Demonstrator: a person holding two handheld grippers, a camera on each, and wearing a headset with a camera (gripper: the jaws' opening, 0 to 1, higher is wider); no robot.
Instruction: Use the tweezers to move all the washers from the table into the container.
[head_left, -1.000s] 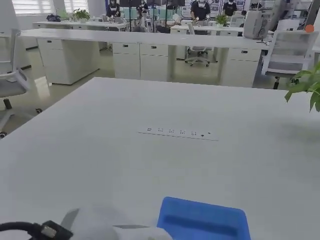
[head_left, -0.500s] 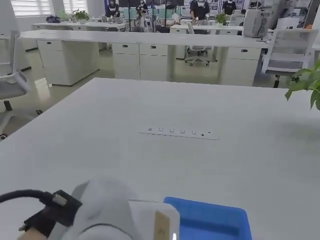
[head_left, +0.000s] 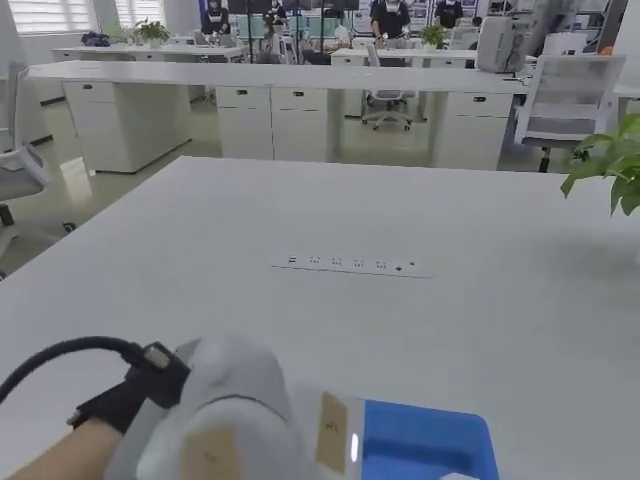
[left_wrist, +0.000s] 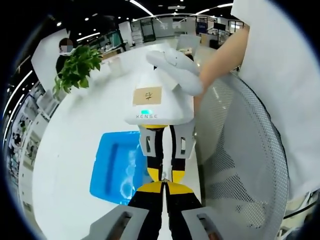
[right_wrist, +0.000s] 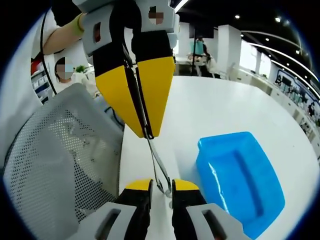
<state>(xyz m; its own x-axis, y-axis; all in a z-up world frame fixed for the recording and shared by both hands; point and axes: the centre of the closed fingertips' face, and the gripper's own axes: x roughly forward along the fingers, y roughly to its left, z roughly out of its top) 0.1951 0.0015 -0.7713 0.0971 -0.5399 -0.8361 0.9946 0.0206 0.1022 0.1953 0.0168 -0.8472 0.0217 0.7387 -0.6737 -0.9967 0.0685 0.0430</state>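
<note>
Thin metal tweezers (right_wrist: 157, 162) run between the two grippers above the white table (right_wrist: 200, 115). My left gripper (right_wrist: 146, 134) comes down from above, its yellow jaws shut on the upper part of the tweezers. My right gripper (right_wrist: 162, 192) holds their lower end between its jaws. In the left gripper view, my left gripper (left_wrist: 163, 186) meets my right gripper (left_wrist: 163, 173) tip to tip. A blue container (right_wrist: 237, 175) (left_wrist: 117, 167) (head_left: 430, 440) lies on the table beside them. A gripper's white body (head_left: 230, 410), held by a gloved hand, rises at the bottom left of the head view.
A mesh chair back (left_wrist: 245, 165) (right_wrist: 55, 150) stands close behind the grippers at the table's near edge. A socket strip (head_left: 350, 265) is set into the table's middle. A green plant (head_left: 605, 165) reaches in at the right. Desks and people stand far behind.
In the head view a gripper and gloved hand have risen from the bottom left edge, up and right towards the blue container. The camera has shifted slightly.
</note>
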